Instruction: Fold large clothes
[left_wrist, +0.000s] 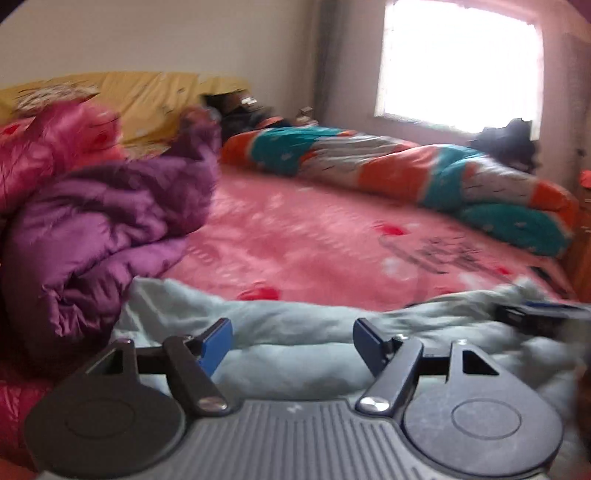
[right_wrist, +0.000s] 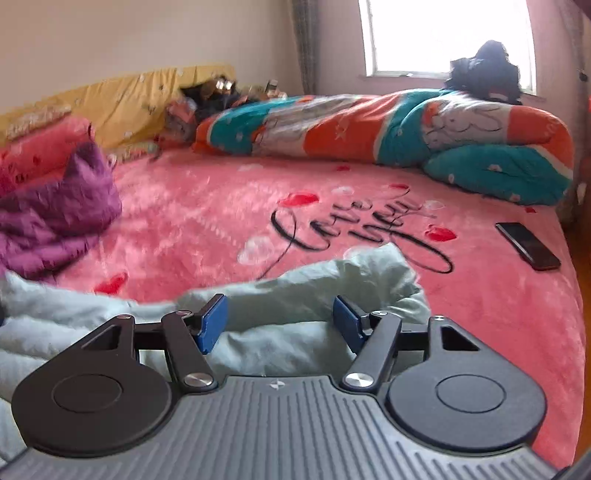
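Note:
A pale mint-green garment (left_wrist: 295, 328) lies crumpled at the near edge of the pink bed; it also shows in the right wrist view (right_wrist: 295, 295). My left gripper (left_wrist: 293, 341) is open, its blue pads spread over the garment, holding nothing. My right gripper (right_wrist: 279, 321) is open just above the garment's right end, holding nothing. The right gripper's tip (left_wrist: 532, 315) shows at the right edge of the left wrist view. A purple quilted coat (left_wrist: 103, 229) lies bunched at the left; it also shows in the right wrist view (right_wrist: 55, 218).
The pink bedspread (right_wrist: 332, 229) bears black lettering and red hearts. A rolled orange, teal and grey quilt (right_wrist: 406, 129) lies along the far side. A black phone (right_wrist: 528, 245) lies at the right edge. A pink quilted item (left_wrist: 48, 147) and a yellow headboard cover (left_wrist: 147, 96) sit at the left.

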